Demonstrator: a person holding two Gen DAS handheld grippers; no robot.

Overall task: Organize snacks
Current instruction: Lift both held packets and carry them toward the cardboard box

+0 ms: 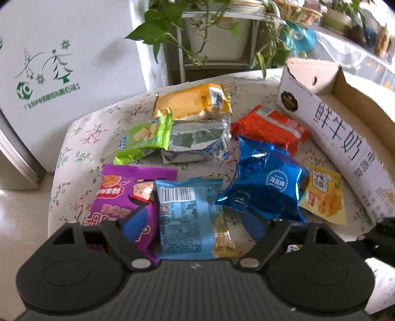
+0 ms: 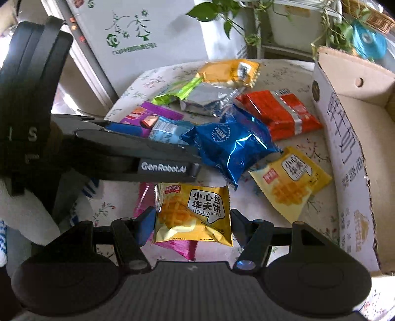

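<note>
A yellow waffle pack (image 2: 193, 214) sits near the front of the flowered surface (image 2: 318, 153), between the spread fingers of the right gripper (image 2: 188, 226). The left gripper (image 1: 190, 237) has its fingers spread wide around a light blue pack (image 1: 187, 217). A cardboard box (image 2: 345, 138) stands on the right.

Background objects surrounding the floral-clothed worktop (image 1: 81, 138).

A large white carton (image 1: 61, 61) printed with green trees stands at the left beyond the worktop. Behind the far edge, a white planter (image 1: 217, 37) rests on a white rack (image 1: 181, 61), with trailing green leaves (image 1: 153, 27) hanging over it. A blue object (image 2: 367, 40) and a wicker basket (image 2: 370, 12) lie farther right.
</note>
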